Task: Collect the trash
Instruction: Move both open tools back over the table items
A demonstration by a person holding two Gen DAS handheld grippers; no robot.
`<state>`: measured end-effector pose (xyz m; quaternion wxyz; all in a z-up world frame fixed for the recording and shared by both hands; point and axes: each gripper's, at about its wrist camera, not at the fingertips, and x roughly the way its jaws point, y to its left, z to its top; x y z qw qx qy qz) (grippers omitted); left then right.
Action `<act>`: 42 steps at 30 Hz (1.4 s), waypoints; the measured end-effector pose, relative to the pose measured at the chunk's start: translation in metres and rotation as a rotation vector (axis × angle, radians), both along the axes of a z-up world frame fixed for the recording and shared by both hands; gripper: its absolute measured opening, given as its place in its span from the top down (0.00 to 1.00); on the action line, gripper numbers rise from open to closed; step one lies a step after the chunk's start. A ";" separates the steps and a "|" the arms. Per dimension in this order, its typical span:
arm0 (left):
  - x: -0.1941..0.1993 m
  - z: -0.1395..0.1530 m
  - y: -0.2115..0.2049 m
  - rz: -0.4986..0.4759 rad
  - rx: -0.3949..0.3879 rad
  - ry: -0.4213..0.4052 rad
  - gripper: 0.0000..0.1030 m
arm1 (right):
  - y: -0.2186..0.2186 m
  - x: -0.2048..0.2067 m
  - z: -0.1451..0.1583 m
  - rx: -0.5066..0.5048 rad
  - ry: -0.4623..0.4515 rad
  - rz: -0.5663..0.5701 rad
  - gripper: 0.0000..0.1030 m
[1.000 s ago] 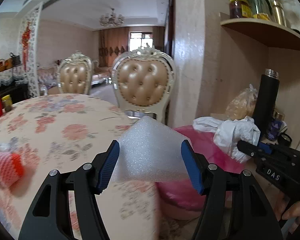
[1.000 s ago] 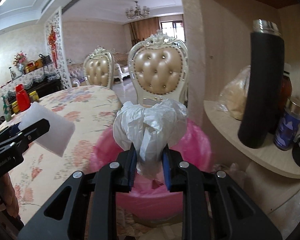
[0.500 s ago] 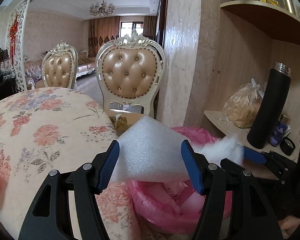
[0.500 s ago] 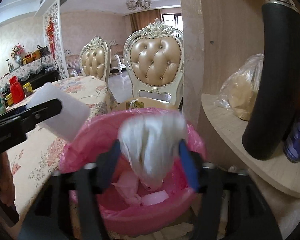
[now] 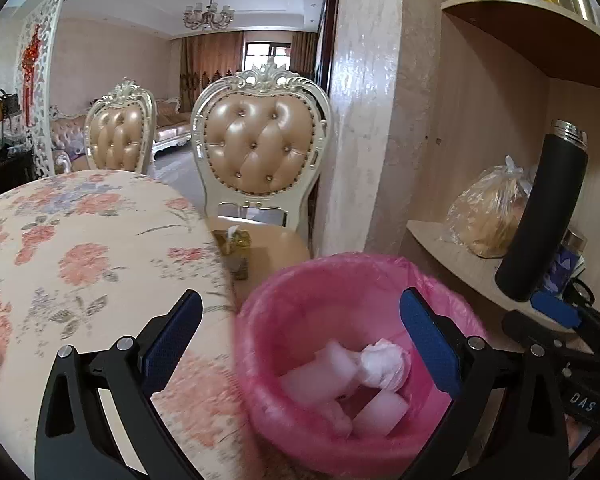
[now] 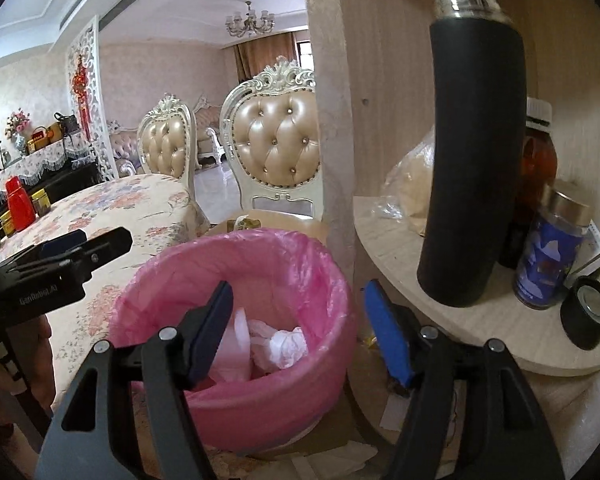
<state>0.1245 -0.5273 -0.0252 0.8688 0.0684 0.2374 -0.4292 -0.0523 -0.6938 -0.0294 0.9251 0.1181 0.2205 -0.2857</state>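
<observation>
Hanging wide apart, both tongs, left (image 5: 300,340) and right (image 6: 298,330), have just been opened, nothing held; foam (image 5: 312,380) and tissue (image 6: 286,342) are seen in the pink bin (image 6: 300,264) below.

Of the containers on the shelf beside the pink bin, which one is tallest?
The black flask with the silver top. It stands well above the blue jar and the amber jar behind it, and nearest the bin.

Two tufted chairs (image 5: 260,152) are seen past the worktop (image 5: 80,248), plus one pink-lined bin (image 5: 340,280). One black flask (image 6: 472,160) and one blue jar (image 6: 552,256) are counted on the shelf (image 6: 480,320).
</observation>
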 end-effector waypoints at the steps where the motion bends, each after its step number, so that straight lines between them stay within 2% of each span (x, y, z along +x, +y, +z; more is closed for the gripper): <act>1: 0.000 0.000 0.006 0.010 0.000 -0.004 0.10 | 0.004 0.000 0.001 -0.002 -0.001 0.008 0.36; 8: 0.011 0.008 0.064 0.113 -0.009 -0.009 0.09 | 0.039 0.016 0.016 -0.037 -0.004 0.076 0.32; 12: 0.016 0.017 0.108 0.182 -0.011 -0.038 0.09 | 0.066 0.026 0.025 -0.053 -0.009 0.114 0.28; 21: 0.013 0.025 0.202 0.273 -0.013 -0.080 0.09 | 0.139 0.054 0.038 -0.077 -0.003 0.215 0.19; 27: 0.015 0.027 0.260 0.322 0.031 -0.138 0.06 | 0.201 0.085 0.041 -0.078 0.005 0.318 0.11; 36: 0.037 0.026 0.344 0.443 0.104 -0.174 0.06 | 0.281 0.132 0.033 -0.047 0.040 0.455 0.10; 42: 0.053 0.020 0.406 0.548 0.087 -0.146 0.06 | 0.320 0.165 0.029 -0.035 0.064 0.526 0.10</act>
